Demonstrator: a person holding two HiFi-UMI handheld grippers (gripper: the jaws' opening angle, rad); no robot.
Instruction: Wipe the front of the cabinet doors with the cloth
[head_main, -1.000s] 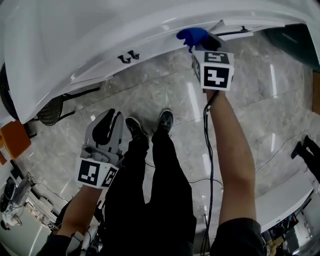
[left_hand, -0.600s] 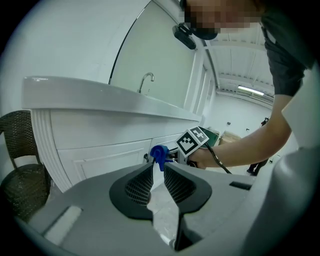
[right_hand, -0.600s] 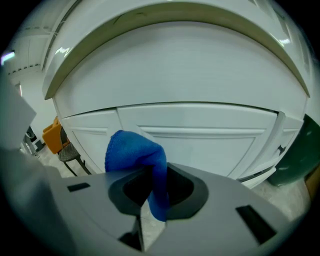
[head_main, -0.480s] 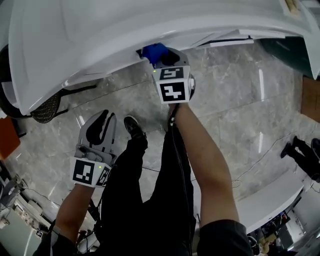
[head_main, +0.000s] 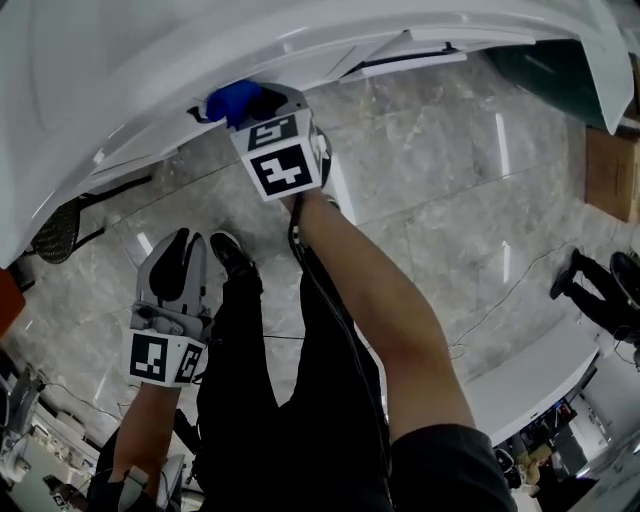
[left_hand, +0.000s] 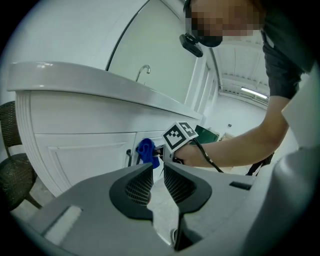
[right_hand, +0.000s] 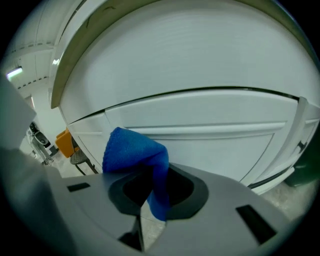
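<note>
Blue cloth (right_hand: 135, 150) is hanging clamped in my right gripper (right_hand: 150, 187) before the white cabinet door (right_hand: 200, 135); my left gripper (left_hand: 158, 172) is gaping slightly, empty.

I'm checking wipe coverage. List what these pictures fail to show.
1. Whether the cloth touches the door: in the right gripper view the cloth's own bulk hides the contact. In the head view the counter overhangs the door face.
2. The door's lower part: in the right gripper view the right gripper body covers it.
3. The handles: in the left gripper view they are small and partly behind the cloth.
</note>
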